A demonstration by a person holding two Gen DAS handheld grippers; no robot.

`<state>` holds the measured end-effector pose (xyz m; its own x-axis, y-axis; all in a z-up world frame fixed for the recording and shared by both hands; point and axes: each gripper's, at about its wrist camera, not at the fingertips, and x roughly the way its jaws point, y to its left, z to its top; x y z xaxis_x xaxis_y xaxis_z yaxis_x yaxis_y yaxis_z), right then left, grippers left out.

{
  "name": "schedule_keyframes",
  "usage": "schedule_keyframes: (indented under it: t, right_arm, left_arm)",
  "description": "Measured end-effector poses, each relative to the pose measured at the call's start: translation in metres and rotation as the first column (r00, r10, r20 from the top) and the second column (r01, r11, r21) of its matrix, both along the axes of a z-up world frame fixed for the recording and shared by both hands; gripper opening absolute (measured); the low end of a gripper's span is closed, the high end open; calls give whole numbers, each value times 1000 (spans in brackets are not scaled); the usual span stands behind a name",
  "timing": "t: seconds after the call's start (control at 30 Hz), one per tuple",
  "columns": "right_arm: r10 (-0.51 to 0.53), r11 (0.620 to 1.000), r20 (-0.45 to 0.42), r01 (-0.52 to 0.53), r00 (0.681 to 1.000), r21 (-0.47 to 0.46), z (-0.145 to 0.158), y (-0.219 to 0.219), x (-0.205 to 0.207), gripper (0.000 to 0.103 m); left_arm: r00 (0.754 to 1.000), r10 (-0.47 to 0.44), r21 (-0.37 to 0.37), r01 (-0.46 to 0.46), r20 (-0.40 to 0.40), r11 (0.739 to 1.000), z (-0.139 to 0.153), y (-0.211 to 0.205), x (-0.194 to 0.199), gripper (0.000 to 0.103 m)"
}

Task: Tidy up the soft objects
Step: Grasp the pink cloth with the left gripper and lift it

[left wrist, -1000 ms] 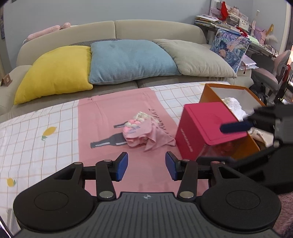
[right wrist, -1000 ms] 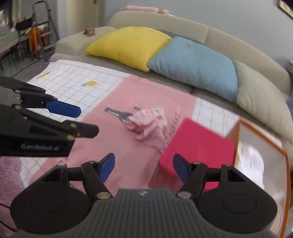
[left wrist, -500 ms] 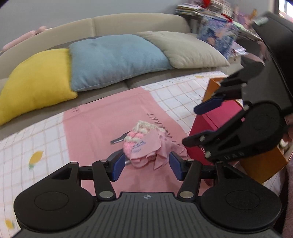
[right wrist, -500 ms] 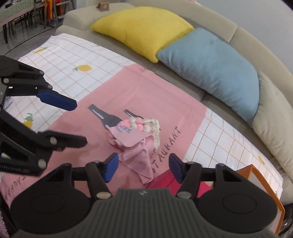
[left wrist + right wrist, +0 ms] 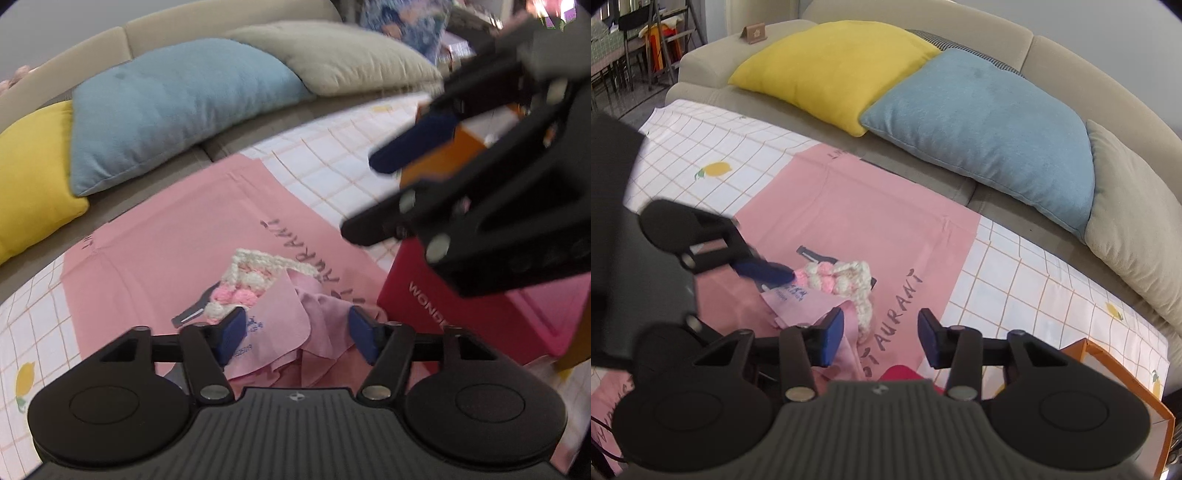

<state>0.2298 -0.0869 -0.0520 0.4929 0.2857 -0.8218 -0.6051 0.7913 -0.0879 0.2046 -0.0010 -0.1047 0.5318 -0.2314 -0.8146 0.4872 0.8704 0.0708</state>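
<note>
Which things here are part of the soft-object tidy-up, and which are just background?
In play:
- pink cloth
- crocheted piece
- red box
- orange box
- left gripper, open around the cloth
- right gripper, jaws closing, cloth edge at one pad

Just lying about:
- yellow cushion
- blue cushion
- beige cushion
- pink mat

Left gripper (image 5: pixel 295 330) angled downward, jaws apart. Right gripper (image 5: pixel 881 341) also angled downward, just beside it, jaws closing, gripping nothing.
</note>
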Motion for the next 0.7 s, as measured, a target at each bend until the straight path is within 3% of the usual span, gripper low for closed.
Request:
schedule_keyframes:
  t: [0.1,0.23,0.37,0.47,0.6,0.7]
  right_arm:
    - [-3,1000,-4,3,1000,11,0,-2,4,43]
    - [1,1000,-8,-1,1000,7,-3,-1,6,44]
    - [19,1000,-17,-19,1000,2,-9,1,9,44]
    - [49,999,-27,-49,998,-1,-13,6,11,43]
    - [108,994,-81,-109,991,-6,-21,23,13,46]
    - [174,983,-120,-179,977,-37,-31,44,12,54]
  left_arm:
    - [1000,8,70,-10,23,998,-10,-8,1,41]
    - [999,22,44,-24,47,999,-9,-6,-5,6]
    - [993,58,-11,-58,98,998,3,3,-18,4]
    - [982,158,-43,-154,105,987,16,19,-28,4]
    - [956,281,-3,-282,85,959,19,46,-37,4]
    - [941,330,29,-333,70,943,14,62,-38,4]
